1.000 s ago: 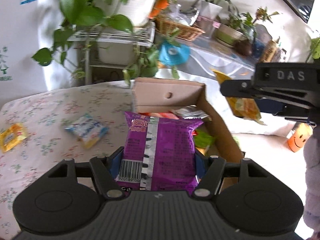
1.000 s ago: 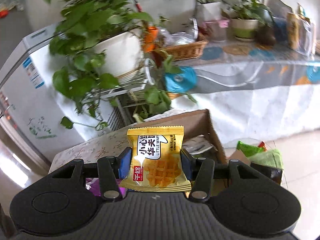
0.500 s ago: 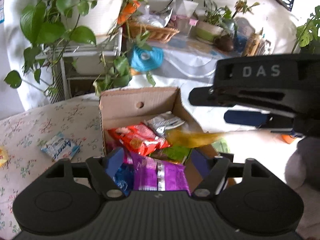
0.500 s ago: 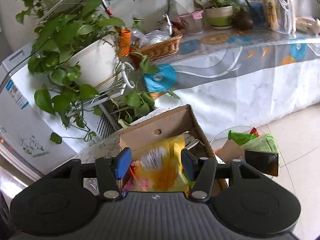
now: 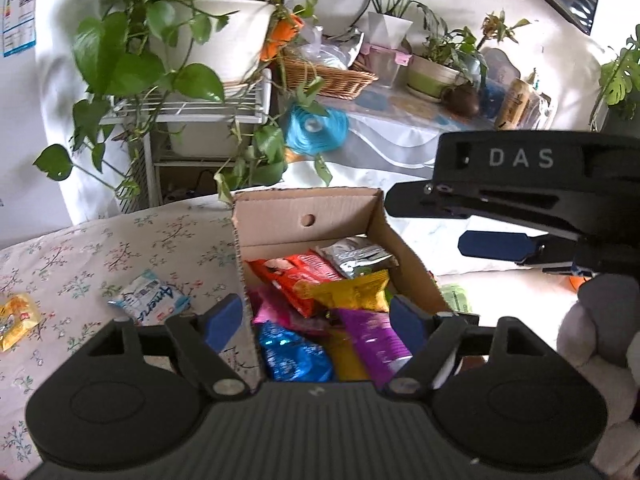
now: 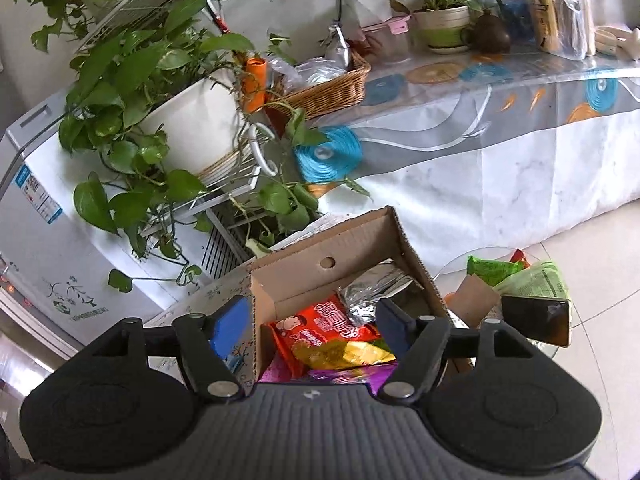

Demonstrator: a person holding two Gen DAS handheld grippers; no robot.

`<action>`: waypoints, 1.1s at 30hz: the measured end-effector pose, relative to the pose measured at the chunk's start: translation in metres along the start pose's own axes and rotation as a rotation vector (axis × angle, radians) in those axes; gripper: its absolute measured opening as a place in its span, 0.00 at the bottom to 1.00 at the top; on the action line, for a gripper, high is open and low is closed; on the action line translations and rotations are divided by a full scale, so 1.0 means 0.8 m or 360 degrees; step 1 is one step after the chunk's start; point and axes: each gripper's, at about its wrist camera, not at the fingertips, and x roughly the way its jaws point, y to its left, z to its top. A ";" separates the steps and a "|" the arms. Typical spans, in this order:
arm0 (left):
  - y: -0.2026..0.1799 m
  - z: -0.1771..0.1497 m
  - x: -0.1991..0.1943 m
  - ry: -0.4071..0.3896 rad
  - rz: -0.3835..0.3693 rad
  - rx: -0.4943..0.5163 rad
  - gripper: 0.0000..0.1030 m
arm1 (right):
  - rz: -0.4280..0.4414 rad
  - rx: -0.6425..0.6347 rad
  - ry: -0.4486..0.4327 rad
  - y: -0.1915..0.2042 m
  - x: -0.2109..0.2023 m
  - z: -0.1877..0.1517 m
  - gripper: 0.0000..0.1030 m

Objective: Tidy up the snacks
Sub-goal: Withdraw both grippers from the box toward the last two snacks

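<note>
A cardboard box (image 5: 308,208) (image 6: 320,256) stands at the right end of the floral table. In it lie a purple packet (image 5: 372,340), a yellow waffle packet (image 5: 352,292) (image 6: 344,354), a red packet (image 5: 292,276), a silver one (image 5: 356,256) and a blue one (image 5: 292,356). My left gripper (image 5: 316,320) hangs over the box, its jaws opening with nothing between them. My right gripper (image 6: 312,326) is also above the box, jaws opening and empty; its side (image 5: 492,246) shows at the right of the left wrist view. A white-blue packet (image 5: 150,300) and a yellow packet (image 5: 16,316) lie on the cloth.
Behind the table stand a potted vine (image 5: 216,40) on a white rack (image 5: 192,112), a wicker basket (image 6: 324,92) and a long covered bench (image 6: 500,148) with plants. Right of the box, a low glass table (image 6: 580,360) holds green packets (image 6: 492,270) and a phone (image 6: 536,320).
Both grippers opened. The purple packet dropped from the left one and the yellow waffle packet from the right one; both now lie in the box.
</note>
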 end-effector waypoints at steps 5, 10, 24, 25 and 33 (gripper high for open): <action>0.021 -0.003 -0.005 0.0012 0.0027 -0.0031 0.79 | 0.0021 -0.0046 0.0029 0.012 0.007 -0.002 0.75; 0.042 -0.004 -0.010 0.0012 0.0063 -0.0051 0.79 | 0.0028 -0.0088 0.0063 0.025 0.015 -0.006 0.76; 0.109 -0.016 -0.017 0.0070 0.0185 -0.0078 0.81 | 0.0057 -0.0207 0.0138 0.065 0.038 -0.018 0.79; 0.113 -0.016 -0.018 0.0074 0.0193 -0.0080 0.81 | 0.0059 -0.0215 0.0142 0.068 0.039 -0.019 0.79; 0.158 -0.023 -0.025 0.0092 0.0253 -0.0116 0.81 | 0.0098 -0.0270 0.0164 0.089 0.053 -0.026 0.80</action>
